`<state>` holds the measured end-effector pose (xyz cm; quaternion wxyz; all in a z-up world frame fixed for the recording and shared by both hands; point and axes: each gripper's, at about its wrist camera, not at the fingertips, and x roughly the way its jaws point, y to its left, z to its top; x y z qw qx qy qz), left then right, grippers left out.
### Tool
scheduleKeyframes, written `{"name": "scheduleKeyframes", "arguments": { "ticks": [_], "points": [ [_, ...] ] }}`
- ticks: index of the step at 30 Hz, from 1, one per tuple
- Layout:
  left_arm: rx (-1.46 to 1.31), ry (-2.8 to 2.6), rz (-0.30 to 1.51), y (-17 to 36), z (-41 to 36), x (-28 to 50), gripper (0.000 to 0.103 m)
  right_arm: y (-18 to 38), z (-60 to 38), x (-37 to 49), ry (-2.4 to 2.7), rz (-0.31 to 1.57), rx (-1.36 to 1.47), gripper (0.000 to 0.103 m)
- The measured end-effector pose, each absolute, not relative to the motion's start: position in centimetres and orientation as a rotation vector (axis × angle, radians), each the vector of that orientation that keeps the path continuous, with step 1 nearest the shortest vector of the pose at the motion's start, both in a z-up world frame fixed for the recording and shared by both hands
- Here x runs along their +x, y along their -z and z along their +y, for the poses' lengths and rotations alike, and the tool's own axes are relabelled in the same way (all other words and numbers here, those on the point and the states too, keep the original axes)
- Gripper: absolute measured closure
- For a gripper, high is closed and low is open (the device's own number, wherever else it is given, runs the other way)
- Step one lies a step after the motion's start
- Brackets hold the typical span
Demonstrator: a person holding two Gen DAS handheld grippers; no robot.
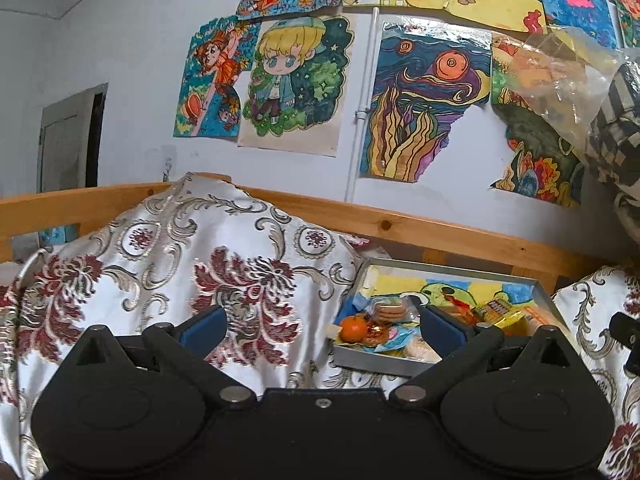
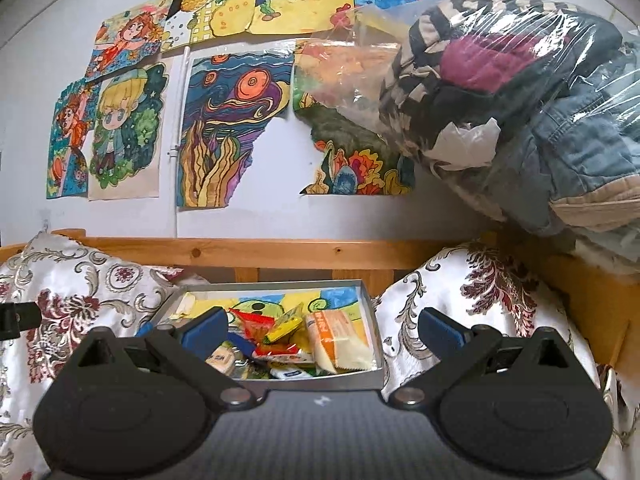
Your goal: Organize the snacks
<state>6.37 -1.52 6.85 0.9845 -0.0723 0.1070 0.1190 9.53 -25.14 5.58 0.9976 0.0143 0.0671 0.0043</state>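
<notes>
A grey metal tray (image 1: 376, 365) (image 2: 280, 383) lined with a coloured drawing lies on the patterned cloth, filled with snacks. In the left wrist view it holds a mandarin (image 1: 353, 328), a clear pack of round biscuits (image 1: 390, 311) and yellow packets (image 1: 502, 312). The right wrist view shows an orange-and-white packet (image 2: 340, 338), a yellow packet (image 2: 285, 327) and a red wrapper (image 2: 256, 326). My left gripper (image 1: 322, 326) hangs open above the cloth, left of the tray. My right gripper (image 2: 322, 328) is open over the tray's near right part. Neither holds anything.
Floral white-and-red cloth (image 1: 180, 264) covers humps on both sides of the tray. A wooden rail (image 2: 248, 254) runs behind it, below a wall of drawings. A clear plastic bag of clothes (image 2: 520, 96) bulges at the upper right.
</notes>
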Motion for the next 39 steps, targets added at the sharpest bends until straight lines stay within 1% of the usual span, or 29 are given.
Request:
{"name": "scheduleKeyframes", "arguments": {
  "ticks": [6, 13, 20, 32, 39],
  "points": [
    [-0.166, -0.252, 0.242, -6.8, -0.3, 4.7, 0.001, -5.1, -23.7, 7.2, -0.029, 0.113, 0.001, 0.0],
    [-0.136, -0.224, 0.224, -7.6, 0.4, 3.0, 0.001, -4.9, -22.1, 4.5, -0.074, 0.095, 0.01, 0.0],
    [-0.135, -0.202, 0.244, -6.7, 1.8, 1.0, 0.001, -4.3, -20.8, 1.8, -0.076, 0.098, 0.008, 0.0],
    [-0.138, -0.188, 0.275, -5.0, 4.2, -2.0, 0.001, -3.2, -18.8, -1.2, -0.058, 0.159, -0.015, 0.0],
    [-0.109, -0.168, 0.254, -3.6, 4.7, -4.2, 0.001, -2.4, -18.8, -2.6, -0.052, 0.212, 0.03, 0.0]
  ]
}}
